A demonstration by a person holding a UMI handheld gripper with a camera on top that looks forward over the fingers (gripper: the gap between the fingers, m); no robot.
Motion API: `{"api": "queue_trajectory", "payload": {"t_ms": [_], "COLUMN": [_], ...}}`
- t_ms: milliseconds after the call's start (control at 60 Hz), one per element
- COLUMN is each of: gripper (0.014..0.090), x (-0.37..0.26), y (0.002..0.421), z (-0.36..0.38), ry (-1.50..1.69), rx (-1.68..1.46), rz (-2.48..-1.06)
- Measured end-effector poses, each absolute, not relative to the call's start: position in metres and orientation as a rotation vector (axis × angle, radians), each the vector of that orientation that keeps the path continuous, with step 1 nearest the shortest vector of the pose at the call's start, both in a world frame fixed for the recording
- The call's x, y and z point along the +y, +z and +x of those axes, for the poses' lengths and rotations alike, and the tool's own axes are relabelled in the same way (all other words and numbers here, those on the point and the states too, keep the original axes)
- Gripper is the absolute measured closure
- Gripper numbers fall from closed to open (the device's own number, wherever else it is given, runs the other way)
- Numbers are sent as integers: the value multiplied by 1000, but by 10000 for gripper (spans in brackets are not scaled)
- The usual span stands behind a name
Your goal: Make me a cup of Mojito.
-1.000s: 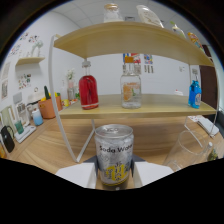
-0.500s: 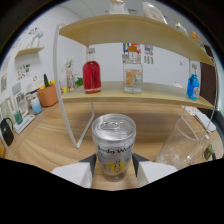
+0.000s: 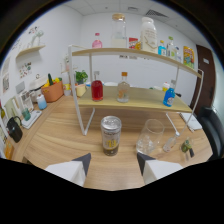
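A silver soda-water can [image 3: 111,135] stands upright on the wooden table [image 3: 60,135], just in front of the white shelf rack's leg. My gripper [image 3: 114,164] is open, and its white fingers [image 3: 80,164] are drawn back from the can with nothing between them. To the right of the can stands a clear glass [image 3: 150,137]. On the rack's lower shelf [image 3: 140,104] are a red bottle [image 3: 97,90], a clear bottle [image 3: 123,87] and a blue bottle [image 3: 169,96].
The upper shelf [image 3: 135,54] holds several bottles and jars. Small dark green pieces [image 3: 186,147] lie on the table right of the glass. A potted plant [image 3: 80,82], an orange pot [image 3: 52,91] and a black kettle [image 3: 14,129] line the table's left side.
The can was close between my fingers before. Now it stands alone on the table, and my gripper has pulled back and risen away from it.
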State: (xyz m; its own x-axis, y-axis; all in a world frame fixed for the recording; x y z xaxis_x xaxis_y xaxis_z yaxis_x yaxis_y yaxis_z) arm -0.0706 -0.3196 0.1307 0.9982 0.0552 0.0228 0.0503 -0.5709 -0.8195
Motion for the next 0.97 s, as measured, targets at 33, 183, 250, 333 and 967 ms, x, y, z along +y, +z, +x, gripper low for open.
{"api": "queue_trajectory", "payload": {"t_ms": [33,183,250,333,967], "gripper": [190,186,187,187,190], "x": [-326,-348,-354,-358,-369], "y": [133,140,144,149,146], "z": [-64,-30,-16,1,38], "ry": [-2,-59,-79,-99,-29], "rx": [-56,-8,-4,-3,34], "rz": [-2187,-2210,-2213,-2211,-2260]}}
